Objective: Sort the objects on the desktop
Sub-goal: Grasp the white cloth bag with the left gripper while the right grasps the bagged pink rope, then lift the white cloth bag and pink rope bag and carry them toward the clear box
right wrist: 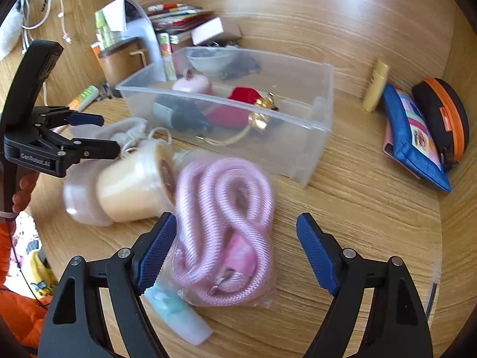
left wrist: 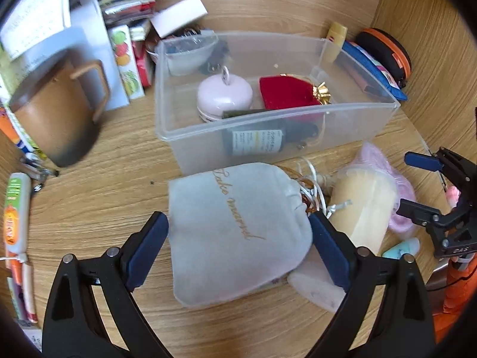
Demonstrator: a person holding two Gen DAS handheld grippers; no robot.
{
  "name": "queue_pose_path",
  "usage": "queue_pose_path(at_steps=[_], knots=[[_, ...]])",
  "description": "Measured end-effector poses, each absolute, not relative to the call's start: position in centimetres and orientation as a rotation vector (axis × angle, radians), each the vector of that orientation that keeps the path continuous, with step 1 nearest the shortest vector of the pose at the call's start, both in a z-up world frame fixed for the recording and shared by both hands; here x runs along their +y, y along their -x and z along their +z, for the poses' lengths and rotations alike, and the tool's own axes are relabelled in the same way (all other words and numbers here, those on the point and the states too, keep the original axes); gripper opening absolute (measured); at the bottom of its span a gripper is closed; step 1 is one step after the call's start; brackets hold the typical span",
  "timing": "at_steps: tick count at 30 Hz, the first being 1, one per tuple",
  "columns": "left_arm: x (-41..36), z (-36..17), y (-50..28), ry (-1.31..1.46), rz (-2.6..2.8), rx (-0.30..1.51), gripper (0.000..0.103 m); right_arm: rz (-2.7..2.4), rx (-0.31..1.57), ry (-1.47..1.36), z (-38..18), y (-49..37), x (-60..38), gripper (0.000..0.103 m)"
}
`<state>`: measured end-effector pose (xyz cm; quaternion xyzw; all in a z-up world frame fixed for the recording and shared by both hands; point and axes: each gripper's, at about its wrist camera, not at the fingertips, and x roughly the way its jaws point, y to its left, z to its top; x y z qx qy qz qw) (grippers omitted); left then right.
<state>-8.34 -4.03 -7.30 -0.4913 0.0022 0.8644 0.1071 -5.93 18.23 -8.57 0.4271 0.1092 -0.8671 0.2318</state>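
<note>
My left gripper (left wrist: pixel 238 247) is spread wide around the grey pouch (left wrist: pixel 235 232), gold script partly legible: "Take". My right gripper (right wrist: pixel 235 250) gapes over the bagged pink cord (right wrist: pixel 223 229). Clear bin (left wrist: pixel 277 113) sits just behind. Left gripper body reads "GenRobot.AI".

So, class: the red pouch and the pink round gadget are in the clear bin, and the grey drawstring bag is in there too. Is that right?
Not quite. The grey drawstring bag lies on the desk in front of the clear bin, between the left gripper's open fingers, as the left wrist view shows. The red pouch and pink round gadget are inside.
</note>
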Motion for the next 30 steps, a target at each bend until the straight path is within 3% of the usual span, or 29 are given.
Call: queue_pose_path(at_steps=[13,20,30], knots=[[-4.3,-9.6,10.0,1.484,2.521,-0.096,0.102,-2.318,0.254,-1.223,-9.7,8.0,18.5,0.080],[-4.1,-9.7,9.9,1.422,2.587,-0.062,0.102,-2.302,0.304,-1.225,-10.3,8.2,17.9,0.080],[-4.7,-9.7,9.1,1.341,2.625,-0.124,0.085,-2.299,0.330,-1.216,-11.3,8.4,17.4,0.065]])
